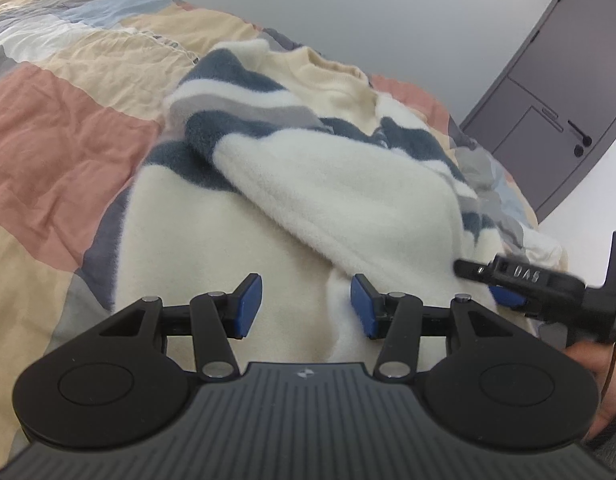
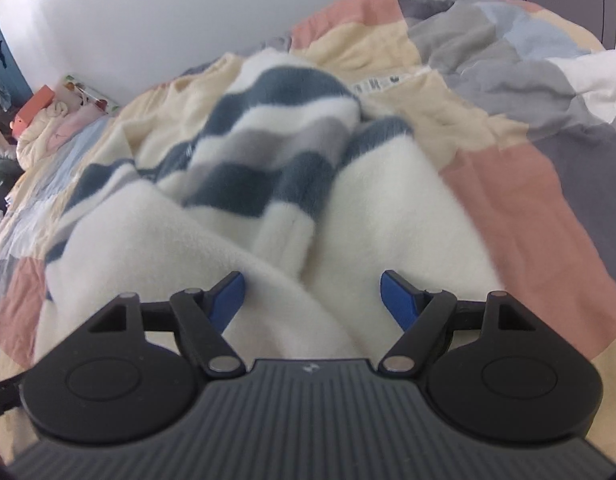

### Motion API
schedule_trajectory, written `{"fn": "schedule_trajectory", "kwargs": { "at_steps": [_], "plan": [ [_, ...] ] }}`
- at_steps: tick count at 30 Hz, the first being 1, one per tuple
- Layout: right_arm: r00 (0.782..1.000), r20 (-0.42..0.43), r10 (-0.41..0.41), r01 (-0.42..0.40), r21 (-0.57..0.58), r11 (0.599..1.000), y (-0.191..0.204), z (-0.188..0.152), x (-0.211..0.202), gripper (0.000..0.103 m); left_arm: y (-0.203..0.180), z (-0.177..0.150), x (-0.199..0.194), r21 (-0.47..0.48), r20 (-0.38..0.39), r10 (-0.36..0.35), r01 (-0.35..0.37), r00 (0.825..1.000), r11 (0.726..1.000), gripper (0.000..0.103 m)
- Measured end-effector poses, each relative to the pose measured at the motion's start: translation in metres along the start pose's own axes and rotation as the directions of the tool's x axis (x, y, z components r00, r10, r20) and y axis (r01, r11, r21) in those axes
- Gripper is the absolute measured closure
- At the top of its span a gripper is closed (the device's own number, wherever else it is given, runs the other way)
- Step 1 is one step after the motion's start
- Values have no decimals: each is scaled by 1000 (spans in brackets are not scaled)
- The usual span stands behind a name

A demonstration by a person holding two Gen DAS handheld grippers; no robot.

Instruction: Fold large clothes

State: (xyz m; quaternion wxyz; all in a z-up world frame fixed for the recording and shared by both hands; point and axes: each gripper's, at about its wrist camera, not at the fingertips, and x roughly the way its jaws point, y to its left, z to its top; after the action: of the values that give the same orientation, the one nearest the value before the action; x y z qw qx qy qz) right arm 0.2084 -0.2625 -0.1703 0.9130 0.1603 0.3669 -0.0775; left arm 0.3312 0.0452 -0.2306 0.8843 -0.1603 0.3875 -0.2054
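Patchwork quilt (image 1: 67, 128) under striped fleece garment (image 1: 348, 200); both grippers' jaws spread, pinching nothing.

I see one large fleece garment (image 1: 340, 200), cream-white with dark blue and grey stripes across its upper part. It lies rumpled on the patchwork quilt (image 1: 67, 120), which I take as my landmark: the cream body spreads over the quilt's near side, and the striped part bunches toward the quilt's far side. A striped sleeve (image 2: 283, 152) is folded inward across the body, its cream cuff pointing at me. A second flap of cream fleece lies diagonally over the body. A yellowish lining shows at the neck opening (image 1: 340, 76), at the garment's far end.
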Motion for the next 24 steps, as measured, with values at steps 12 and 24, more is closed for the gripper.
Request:
{"fn": "schedule_trajectory", "kwargs": {
  "at_steps": [12,24],
  "plan": [
    [992,110,62,-52,-85,995,18,-3,-41,94,-3,-1,-11,-13,30,-13,14,999,1000,48],
    [992,56,-117,120,-52,991,-2,2,-17,94,-7,-2,-18,-1,39,0,0,999,1000,48]
  ]
}}
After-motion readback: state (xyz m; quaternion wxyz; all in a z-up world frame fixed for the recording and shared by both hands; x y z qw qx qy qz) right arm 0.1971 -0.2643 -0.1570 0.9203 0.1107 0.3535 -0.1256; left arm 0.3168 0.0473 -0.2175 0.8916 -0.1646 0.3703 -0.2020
